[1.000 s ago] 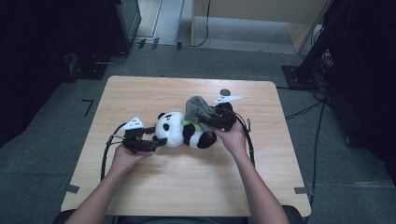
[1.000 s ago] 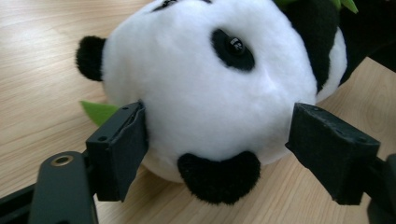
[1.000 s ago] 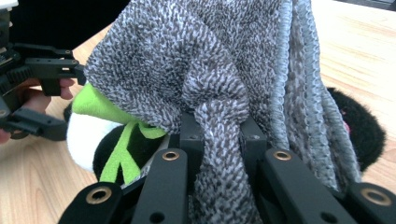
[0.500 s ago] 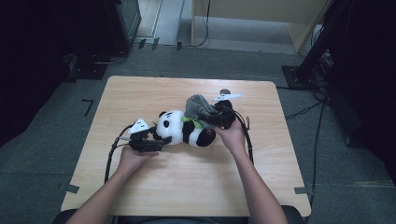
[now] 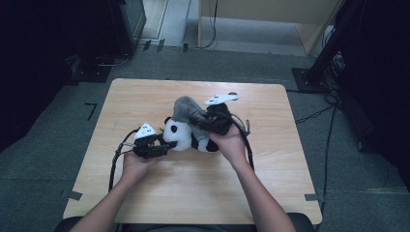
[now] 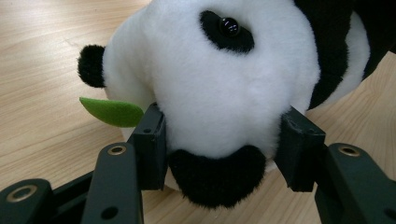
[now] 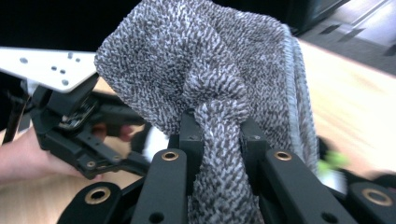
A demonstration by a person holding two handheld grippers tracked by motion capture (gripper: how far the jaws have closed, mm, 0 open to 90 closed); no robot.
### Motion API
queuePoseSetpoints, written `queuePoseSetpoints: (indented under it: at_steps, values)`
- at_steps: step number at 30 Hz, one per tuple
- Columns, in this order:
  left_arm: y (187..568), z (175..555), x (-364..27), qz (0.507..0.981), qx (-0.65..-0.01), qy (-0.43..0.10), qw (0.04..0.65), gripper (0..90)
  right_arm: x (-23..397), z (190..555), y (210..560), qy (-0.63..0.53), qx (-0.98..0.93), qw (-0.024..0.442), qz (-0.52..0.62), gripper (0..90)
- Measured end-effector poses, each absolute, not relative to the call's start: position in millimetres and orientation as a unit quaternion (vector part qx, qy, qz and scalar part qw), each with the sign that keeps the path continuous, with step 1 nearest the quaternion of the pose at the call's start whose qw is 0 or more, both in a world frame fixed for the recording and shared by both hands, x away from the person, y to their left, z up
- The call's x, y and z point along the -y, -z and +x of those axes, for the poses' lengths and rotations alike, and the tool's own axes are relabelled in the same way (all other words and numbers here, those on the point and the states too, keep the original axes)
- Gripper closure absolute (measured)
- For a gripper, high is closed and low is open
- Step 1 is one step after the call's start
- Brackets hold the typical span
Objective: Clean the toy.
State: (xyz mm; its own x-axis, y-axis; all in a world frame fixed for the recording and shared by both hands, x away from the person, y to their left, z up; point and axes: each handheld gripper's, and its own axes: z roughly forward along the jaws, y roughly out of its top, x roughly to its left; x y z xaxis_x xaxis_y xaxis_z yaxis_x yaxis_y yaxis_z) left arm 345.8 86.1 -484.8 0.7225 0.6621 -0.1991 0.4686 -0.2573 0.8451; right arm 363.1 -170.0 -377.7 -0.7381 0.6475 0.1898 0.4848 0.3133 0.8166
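Plush panda [image 5: 186, 136]: lying at centre of the wooden table [image 5: 290, 159], between both grippers. Left gripper [image 6: 219, 149], lower frame: jaws just closing, part open, pads pressed against either side of the panda's white head. Right gripper [image 7: 219, 135]: jaws clamped tight on a bunched grey knitted cloth [image 7: 224, 70], raised above the panda.

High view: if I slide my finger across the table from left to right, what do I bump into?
Left gripper → panda toy → grey knitted cloth → right gripper.
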Motion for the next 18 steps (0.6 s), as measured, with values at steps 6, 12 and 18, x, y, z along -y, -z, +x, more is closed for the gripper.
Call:
queuePoseSetpoints:
  at_steps: [6,12,18]
  values:
    - [483,342,-83,0.787,-0.361,-0.09,0.492,45.4,130,356,400,-0.436,-0.833,0.091,0.327,77.7]
    - [484,344,-84,0.793,-0.371,-0.087,0.475,46.3,120,356,418,-0.428,-0.837,0.084,0.329,77.4]
    - [486,344,-85,0.795,-0.369,-0.085,0.473,47.0,121,353,423,-0.41,-0.854,0.084,0.31,78.0]
